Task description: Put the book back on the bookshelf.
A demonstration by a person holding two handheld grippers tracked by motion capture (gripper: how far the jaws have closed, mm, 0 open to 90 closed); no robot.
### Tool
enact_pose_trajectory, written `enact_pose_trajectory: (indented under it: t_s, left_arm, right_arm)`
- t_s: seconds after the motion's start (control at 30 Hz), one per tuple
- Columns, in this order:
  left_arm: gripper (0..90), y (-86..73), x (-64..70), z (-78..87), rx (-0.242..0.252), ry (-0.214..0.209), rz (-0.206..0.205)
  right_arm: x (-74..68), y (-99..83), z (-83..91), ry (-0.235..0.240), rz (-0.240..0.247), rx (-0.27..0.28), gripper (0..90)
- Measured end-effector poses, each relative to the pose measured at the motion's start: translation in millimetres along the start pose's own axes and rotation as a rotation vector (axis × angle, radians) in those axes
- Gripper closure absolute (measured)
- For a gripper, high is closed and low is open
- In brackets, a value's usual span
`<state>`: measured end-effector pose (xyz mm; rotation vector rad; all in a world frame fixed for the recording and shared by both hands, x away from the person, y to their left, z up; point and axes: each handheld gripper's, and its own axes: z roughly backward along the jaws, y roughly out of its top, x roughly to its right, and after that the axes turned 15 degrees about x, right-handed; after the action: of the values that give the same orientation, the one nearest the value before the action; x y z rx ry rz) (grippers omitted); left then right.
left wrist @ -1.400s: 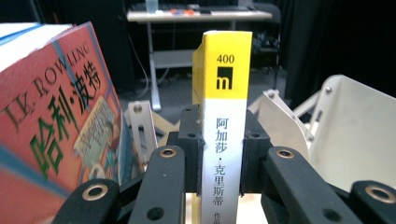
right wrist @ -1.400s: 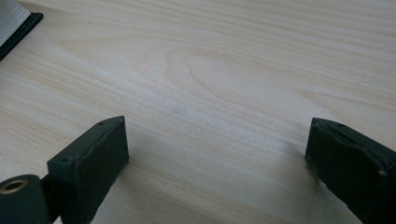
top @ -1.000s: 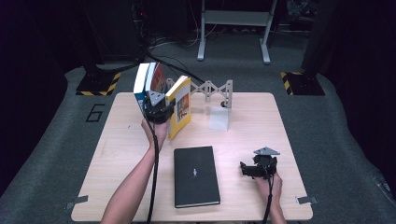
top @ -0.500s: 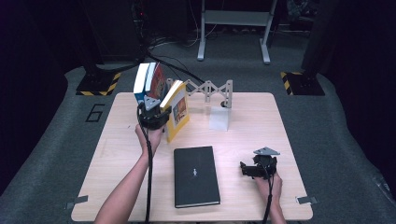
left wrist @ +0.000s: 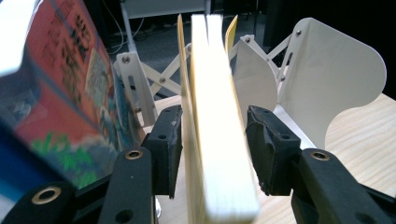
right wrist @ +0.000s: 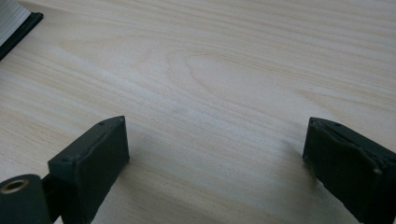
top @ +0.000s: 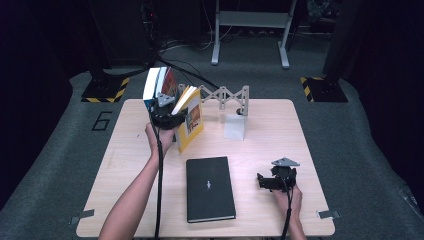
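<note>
A yellow book [left wrist: 219,140] stands on edge between the jaws of my left gripper [left wrist: 212,140], which press both its covers. In the high view my left gripper [top: 172,114] holds this yellow book [top: 192,122] tilted at the back left of the table, beside a colourful book [top: 159,84] that leans further left. The colourful book [left wrist: 60,93] fills the left of the left gripper view. My right gripper [top: 265,181] rests low at the front right, and in its own view my right gripper [right wrist: 215,154] stands open over bare wood.
A white scissor-type book rack [top: 225,95] with rounded end plates [left wrist: 336,79] stands behind the books, one white plate [top: 235,127] to its right. A black notebook [top: 210,187] lies flat at the front middle. The wooden table [top: 125,165] has bare wood at the left.
My left gripper and the yellow book have shifted slightly left, closer to the colourful book. The right gripper has stayed put.
</note>
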<state>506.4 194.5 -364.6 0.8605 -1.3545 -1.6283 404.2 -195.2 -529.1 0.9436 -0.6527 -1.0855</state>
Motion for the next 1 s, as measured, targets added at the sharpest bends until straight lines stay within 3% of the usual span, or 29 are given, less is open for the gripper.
enact_pose_trajectory:
  t_s: [0.17,0.37,0.47,0.67,1.0]
  left_arm:
    - [58.2,6.1,0.0,-11.8,-0.058,0.007,-0.029]
    - [74.2,12.8,2.1,-17.1,-0.074,0.004,-0.072]
    - [75.2,13.2,4.0,-16.9,-0.077,0.007,-0.077]
    - [75.6,15.5,6.9,-19.2,0.002,0.045,-0.045]
    - [75.5,24.4,2.9,-37.3,0.046,0.140,0.033]
  right_arm:
    - [0.1,0.0,0.0,0.001,0.000,0.000,6.1]
    - [0.0,-0.1,0.0,0.002,-0.002,0.003,6.5]
    - [0.0,-0.1,0.0,0.002,-0.002,0.003,6.5]
    - [-0.1,-0.1,0.2,0.001,-0.007,0.002,6.7]
    - [0.3,0.0,0.0,0.004,-0.005,0.005,7.0]
